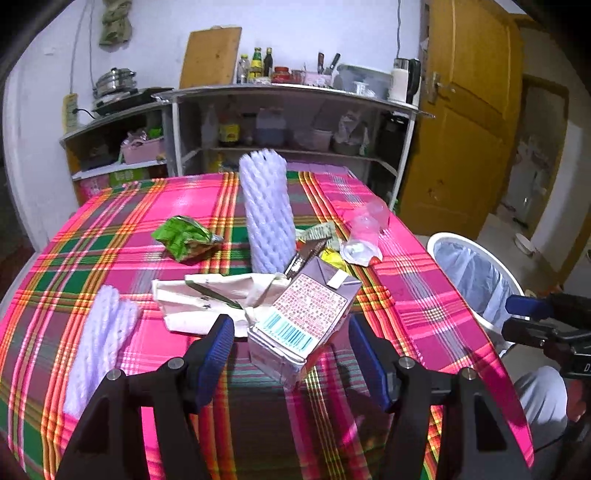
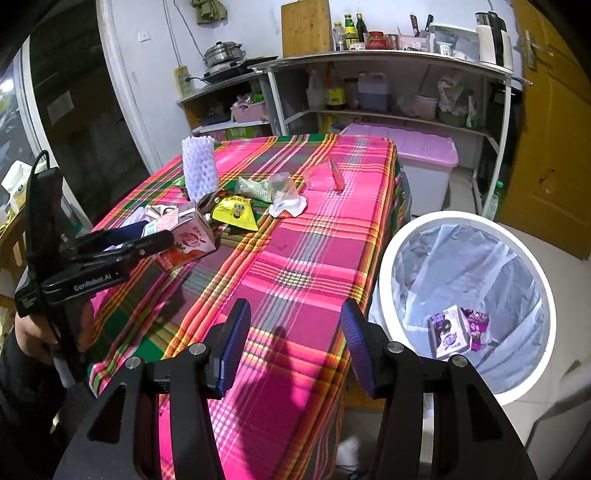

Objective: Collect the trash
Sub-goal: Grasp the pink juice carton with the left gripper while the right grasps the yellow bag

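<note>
A home kitchen: steel pot (image 2: 224, 52) on a cooktop, sauce bottles (image 2: 351, 30), open shelving (image 2: 388, 110), plaid-clothed table (image 2: 314, 229).

"GenRobot.AI" in white on the black body of the left gripper (image 2: 157, 240), right wrist view. Print and barcode on the drink carton (image 1: 306, 317) too small to read.

- Table (image 2: 303, 258), near edge and right side: bare cloth, open to a gripper.
- Table centre: crowded; drink carton (image 1: 306, 314), crumpled paper (image 1: 210, 299), yellow packet (image 2: 236, 214) and clear cup (image 2: 284, 195) lie close together.
- Upright foam sleeve (image 1: 267, 210): stands behind the carton, blocking the far approach.
- Left edge: flat foam net (image 1: 99, 339).
- Bin (image 2: 465, 295), just beside the right edge: mouth open, unobstructed above.
</note>
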The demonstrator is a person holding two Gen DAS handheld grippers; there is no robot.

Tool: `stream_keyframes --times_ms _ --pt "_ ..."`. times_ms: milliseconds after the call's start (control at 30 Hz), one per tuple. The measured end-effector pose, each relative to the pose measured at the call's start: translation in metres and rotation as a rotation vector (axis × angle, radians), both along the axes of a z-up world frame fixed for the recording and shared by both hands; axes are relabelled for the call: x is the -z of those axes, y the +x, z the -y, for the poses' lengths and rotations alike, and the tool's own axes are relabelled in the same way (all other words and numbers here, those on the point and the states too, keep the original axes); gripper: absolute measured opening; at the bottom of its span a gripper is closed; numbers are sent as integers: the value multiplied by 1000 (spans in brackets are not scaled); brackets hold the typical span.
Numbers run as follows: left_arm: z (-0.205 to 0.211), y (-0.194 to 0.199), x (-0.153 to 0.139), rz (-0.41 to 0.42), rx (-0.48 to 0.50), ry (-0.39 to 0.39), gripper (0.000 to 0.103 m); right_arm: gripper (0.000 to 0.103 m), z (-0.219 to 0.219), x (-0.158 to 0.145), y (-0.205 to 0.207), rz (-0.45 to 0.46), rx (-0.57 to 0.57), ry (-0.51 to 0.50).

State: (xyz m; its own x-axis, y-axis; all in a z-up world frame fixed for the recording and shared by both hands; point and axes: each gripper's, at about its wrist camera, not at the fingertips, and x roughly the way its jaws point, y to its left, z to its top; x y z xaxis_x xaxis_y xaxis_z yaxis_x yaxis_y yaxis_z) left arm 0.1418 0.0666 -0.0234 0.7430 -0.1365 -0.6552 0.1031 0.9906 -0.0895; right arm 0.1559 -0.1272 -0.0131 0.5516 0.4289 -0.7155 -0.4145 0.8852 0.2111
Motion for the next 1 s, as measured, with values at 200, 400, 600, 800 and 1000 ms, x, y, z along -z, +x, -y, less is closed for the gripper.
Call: stream_keyframes --times_ms 200,400,600,800,1000 --pt "4 -1 -1 10 53 -25 64 52 -5 3 5 -12 -3 -4" --pt "6 -7 -2 13 89 -67 60 52 -6 3 7 -13 -4 -5" --pt "9 1 9 -55 52 -42 34 52 -8 1 9 -9 -3 -6" --pt "11 -15 5 -20 45 -74 33 52 -15 0 13 1 -21 -15" --pt "8 -37 -2 13 27 -92 33 52 -36 0 24 9 -81 -20"
